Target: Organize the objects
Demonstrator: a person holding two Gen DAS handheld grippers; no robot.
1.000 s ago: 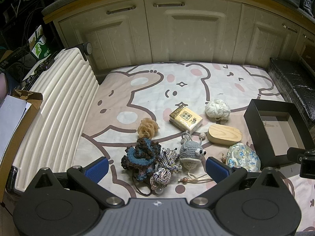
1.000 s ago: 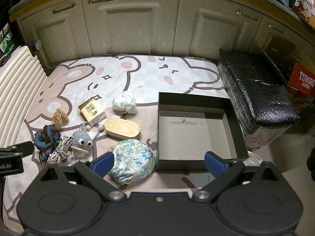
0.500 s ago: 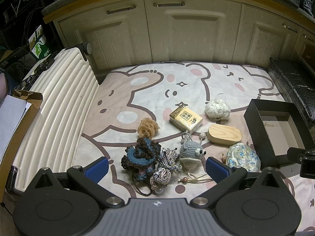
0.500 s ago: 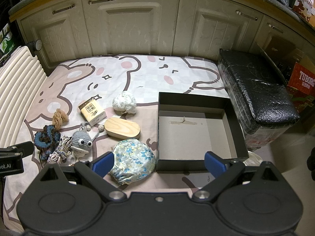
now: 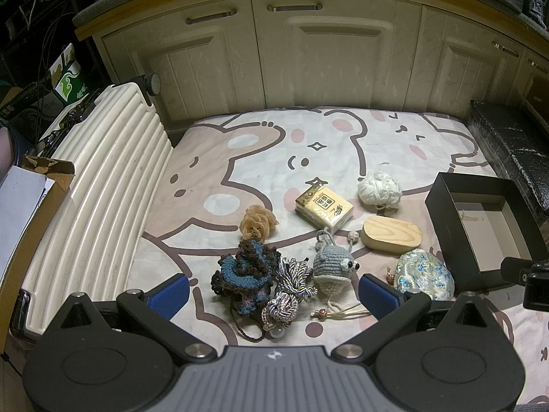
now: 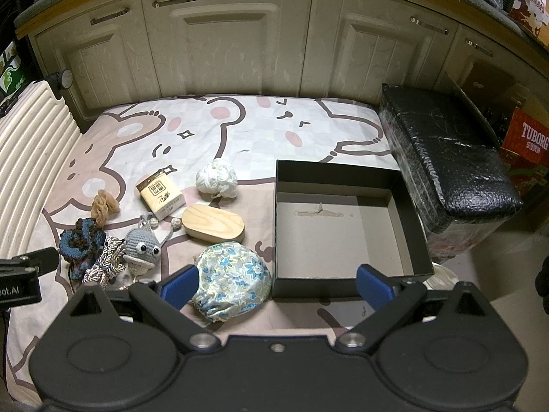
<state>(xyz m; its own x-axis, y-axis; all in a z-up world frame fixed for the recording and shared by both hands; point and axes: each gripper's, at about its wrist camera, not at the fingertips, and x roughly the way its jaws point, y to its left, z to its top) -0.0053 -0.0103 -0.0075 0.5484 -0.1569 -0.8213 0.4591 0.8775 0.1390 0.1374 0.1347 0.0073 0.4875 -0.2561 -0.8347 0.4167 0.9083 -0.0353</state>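
Bedsheet [image 6: 260, 127] with bear print fills both views, lower edge hidden behind gripper bodies. Black box [image 6: 346, 219] whole at centre right of right wrist view, cut by right edge in left wrist view. Floral pouch [image 6: 230, 279] partly behind right gripper [image 6: 276, 285]; fingers wide, holding nothing. Left gripper [image 5: 274, 290] wide apart too, over braided cord [image 5: 286, 292]. Beaded string [image 5: 338, 312] clear only in left view.

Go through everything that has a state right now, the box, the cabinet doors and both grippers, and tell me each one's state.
black box: open, no lid, nothing inside.
cabinet doors: all closed.
left gripper: open, holding nothing.
right gripper: open, holding nothing.
white yarn ball: wound up.
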